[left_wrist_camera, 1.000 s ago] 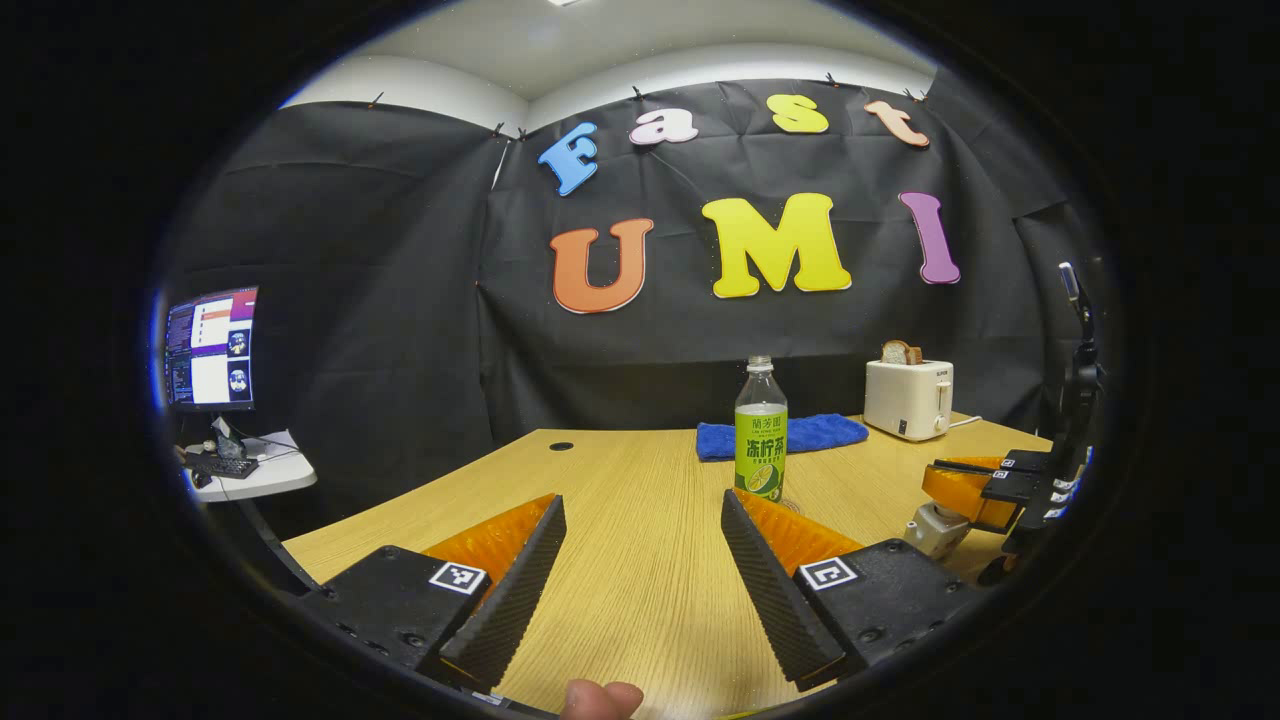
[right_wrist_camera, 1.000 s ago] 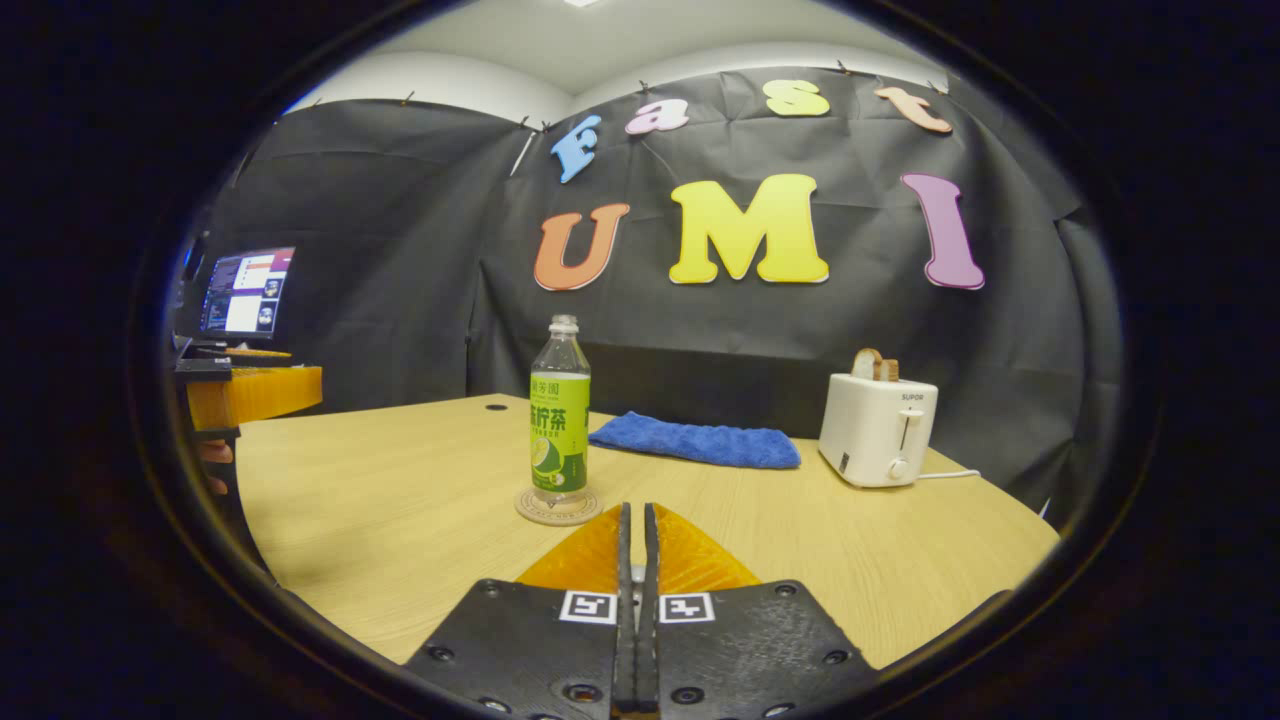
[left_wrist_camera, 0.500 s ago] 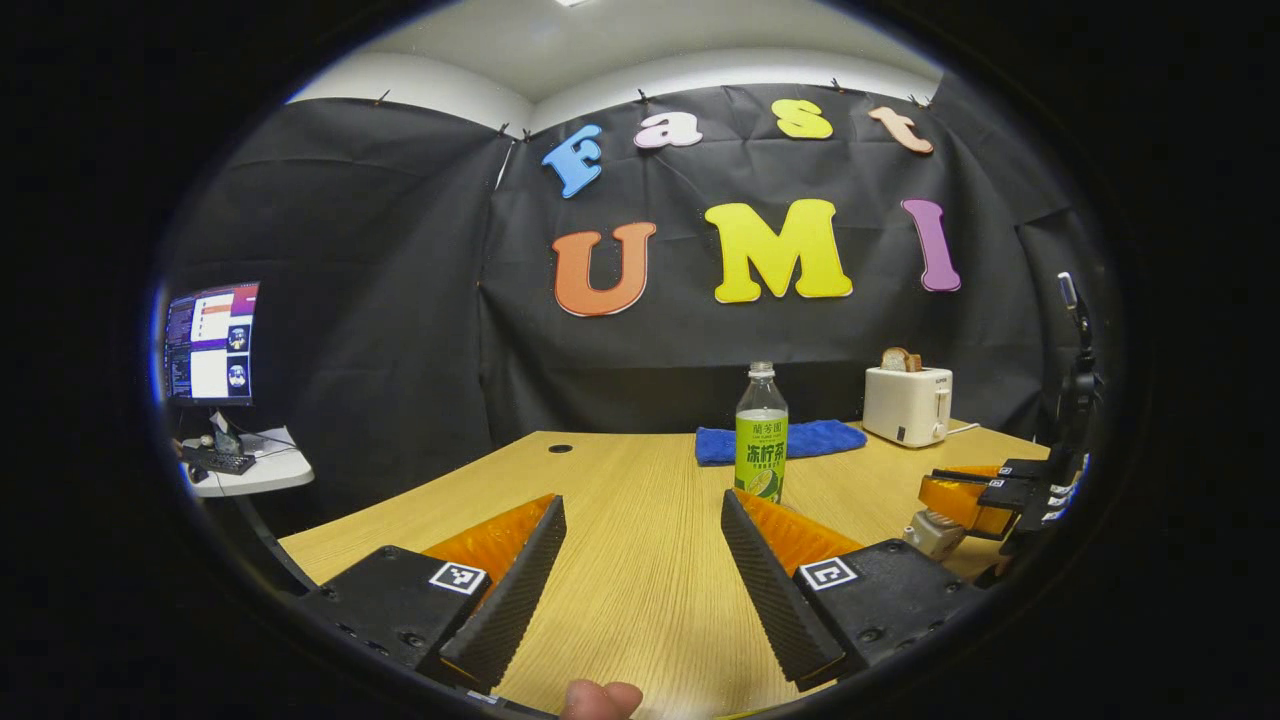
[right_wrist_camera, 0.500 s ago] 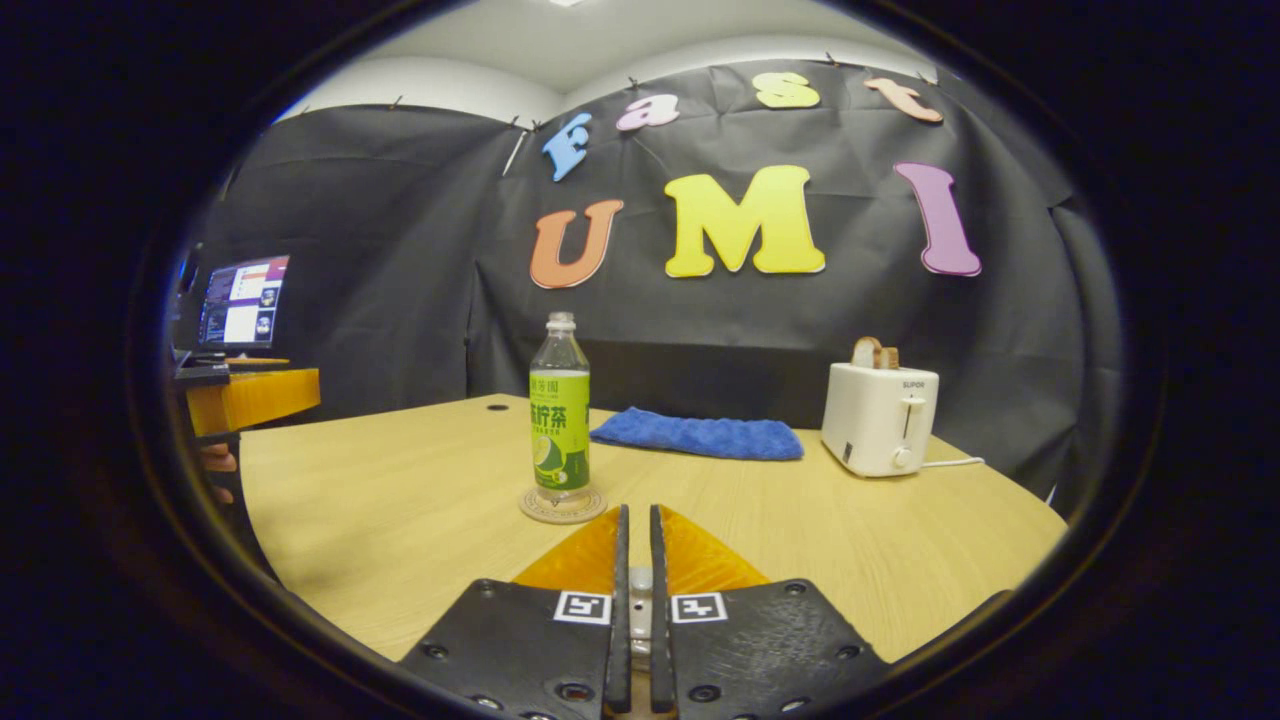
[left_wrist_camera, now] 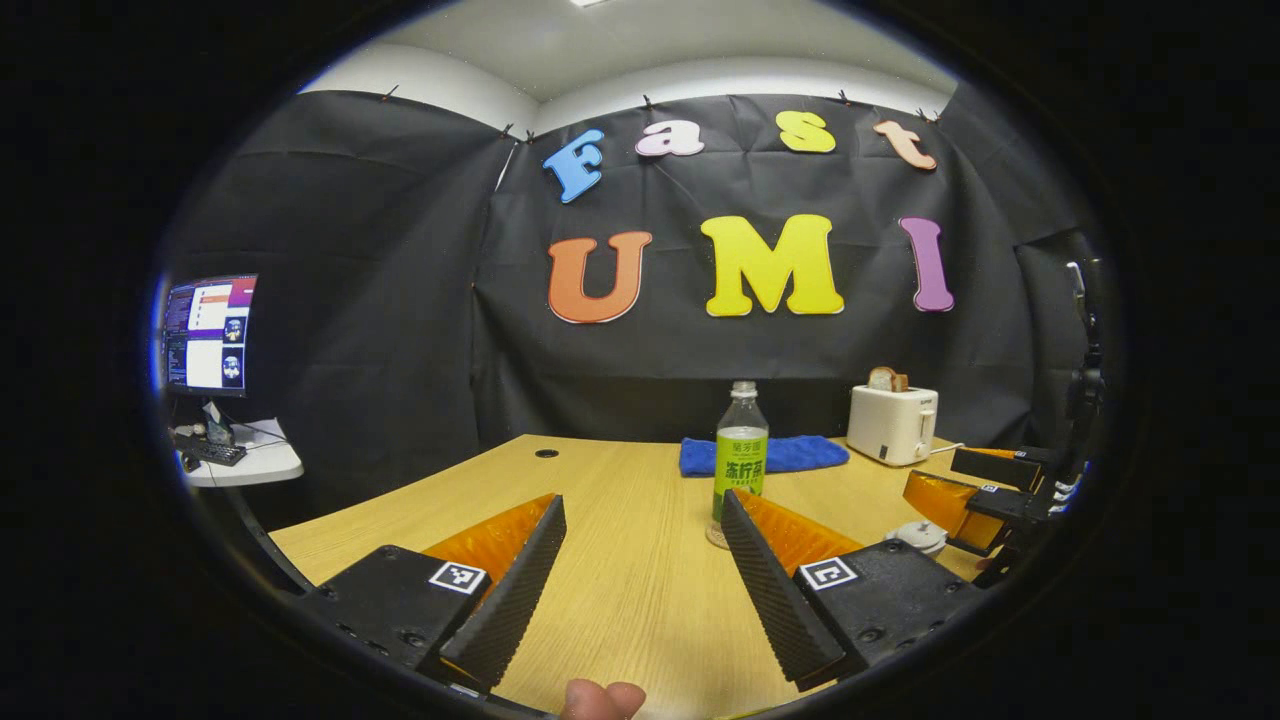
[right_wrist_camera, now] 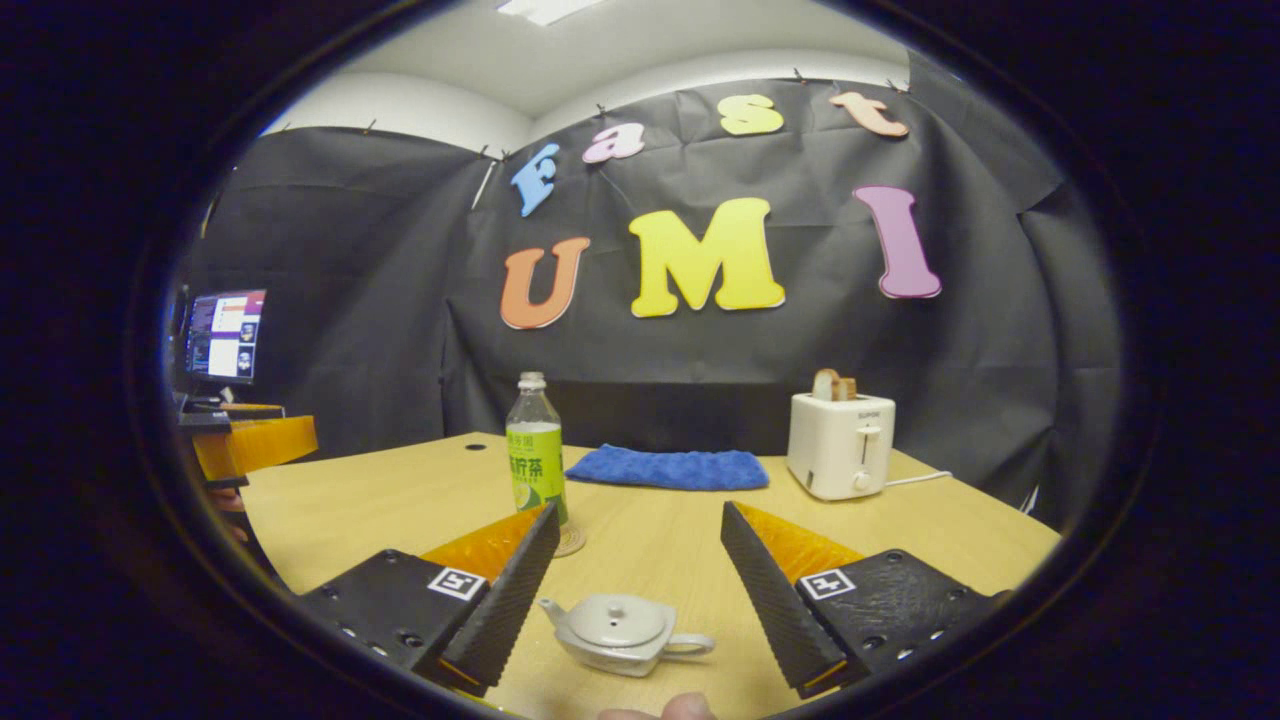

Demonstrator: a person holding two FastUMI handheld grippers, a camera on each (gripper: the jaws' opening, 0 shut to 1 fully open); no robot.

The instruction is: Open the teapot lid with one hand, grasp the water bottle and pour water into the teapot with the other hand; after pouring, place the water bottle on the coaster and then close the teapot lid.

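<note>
- While the right tool point(right_wrist_camera: 635, 560) gapes wide and empty above the lidded teapot point(right_wrist_camera: 622, 632), the coaster point(right_wrist_camera: 570, 541) is half hidden.
- The left tool point(left_wrist_camera: 640, 555) is wide open, empty.
- The water bottle point(right_wrist_camera: 535, 448) stands on the wooden counter point(right_wrist_camera: 930, 520) before black cloth.

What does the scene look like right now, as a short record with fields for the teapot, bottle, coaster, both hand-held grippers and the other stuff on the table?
teapot: small white teapot on the table, lid on
water bottle: green-labelled bottle upright on the coaster
left hand-held gripper: open, holding nothing, above the table
right hand-held gripper: open, holding nothing, teapot between its fingers in its own view
other items: blue cloth, white toaster with bread in it
task state: bottle on coaster, lid closed
</note>
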